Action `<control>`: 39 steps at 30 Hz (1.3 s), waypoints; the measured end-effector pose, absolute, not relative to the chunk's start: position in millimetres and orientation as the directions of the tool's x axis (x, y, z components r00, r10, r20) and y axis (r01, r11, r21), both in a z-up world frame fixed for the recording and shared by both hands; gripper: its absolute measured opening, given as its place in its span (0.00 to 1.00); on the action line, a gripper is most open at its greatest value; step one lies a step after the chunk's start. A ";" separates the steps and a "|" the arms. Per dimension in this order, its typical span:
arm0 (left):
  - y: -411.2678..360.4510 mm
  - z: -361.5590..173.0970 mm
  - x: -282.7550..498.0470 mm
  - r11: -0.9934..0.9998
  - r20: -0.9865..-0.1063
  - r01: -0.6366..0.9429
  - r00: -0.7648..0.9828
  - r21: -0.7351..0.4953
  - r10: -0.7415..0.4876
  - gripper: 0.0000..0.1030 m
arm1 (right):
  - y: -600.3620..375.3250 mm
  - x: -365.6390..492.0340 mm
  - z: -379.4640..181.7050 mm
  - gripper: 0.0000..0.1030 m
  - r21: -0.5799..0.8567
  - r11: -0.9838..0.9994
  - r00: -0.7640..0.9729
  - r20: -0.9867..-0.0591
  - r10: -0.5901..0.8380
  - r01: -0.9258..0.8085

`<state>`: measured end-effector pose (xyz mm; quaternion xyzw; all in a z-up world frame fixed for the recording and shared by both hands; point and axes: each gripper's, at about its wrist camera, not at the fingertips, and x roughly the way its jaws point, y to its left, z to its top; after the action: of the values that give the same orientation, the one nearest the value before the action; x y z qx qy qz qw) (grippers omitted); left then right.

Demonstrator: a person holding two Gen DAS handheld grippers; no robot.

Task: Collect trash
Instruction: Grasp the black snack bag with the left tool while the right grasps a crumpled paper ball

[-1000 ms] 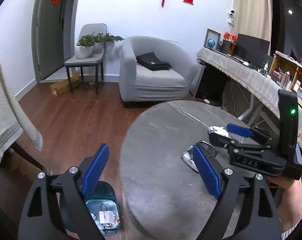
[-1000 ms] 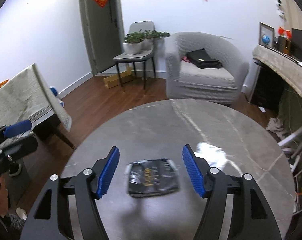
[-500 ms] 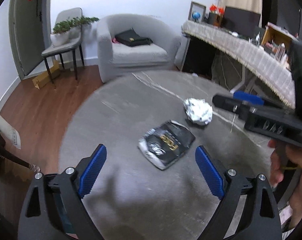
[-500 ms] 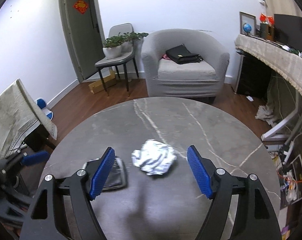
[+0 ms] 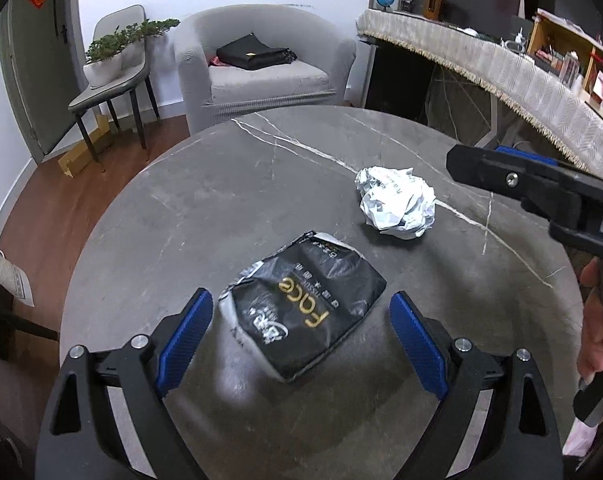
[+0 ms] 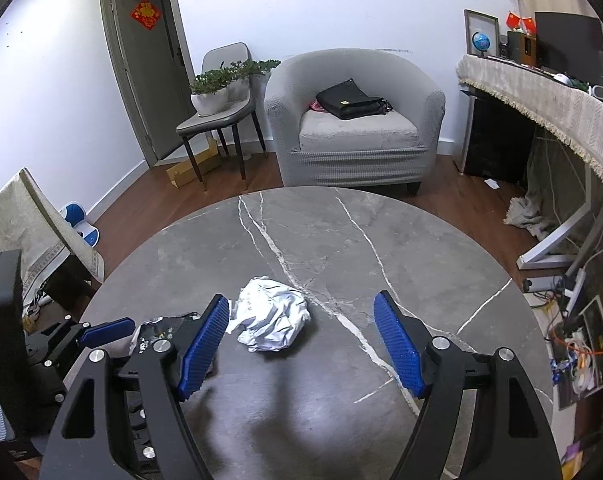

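Observation:
A black flattened wrapper (image 5: 305, 304) with gold lettering lies on the round grey marble table (image 5: 237, 200). My left gripper (image 5: 301, 340) is open, its blue pads on either side of the wrapper's near end. A crumpled silver-white ball (image 5: 397, 206) lies beyond it to the right. In the right wrist view the ball (image 6: 271, 314) lies just ahead of my open right gripper (image 6: 301, 344), close to its left pad. The wrapper (image 6: 161, 328) shows partly behind that finger. The right gripper (image 5: 533, 184) reaches in at the left view's right edge.
A grey armchair (image 6: 353, 120) with a black bag stands beyond the table. A chair holding potted plants (image 6: 221, 88) is by the door. A long cloth-covered desk (image 6: 549, 92) runs along the right. A cloth-draped table (image 6: 17, 224) is at the left.
My left gripper swung from the floor bin beside the table onto the tabletop and closed in on the black wrapper. My right gripper moved from the wrapper to the crumpled ball.

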<state>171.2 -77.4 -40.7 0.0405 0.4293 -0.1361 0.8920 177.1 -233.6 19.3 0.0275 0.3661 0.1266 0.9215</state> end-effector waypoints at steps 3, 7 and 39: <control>-77.7 -46.3 179.1 0.960 -0.788 0.280 0.585 -0.026 -0.192 0.89 | -235.1 180.3 18.6 0.74 0.146 0.967 0.698 -0.670 0.254 -0.211; -77.2 -49.2 186.7 0.956 -0.794 0.291 0.575 -0.027 -0.198 0.90 | -235.4 184.5 16.8 0.74 0.144 0.966 0.694 -0.674 0.253 -0.213; -21.8 -19.5 173.2 0.956 -0.735 0.274 0.625 -0.107 -0.261 0.64 | -181.5 211.5 -13.8 0.74 0.108 0.959 0.608 -0.754 0.250 -0.260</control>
<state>173.2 -21.8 -19.5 0.0076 0.4067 -0.1484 0.9014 211.5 -181.5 -13.8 -0.0061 0.4194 0.1422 0.8966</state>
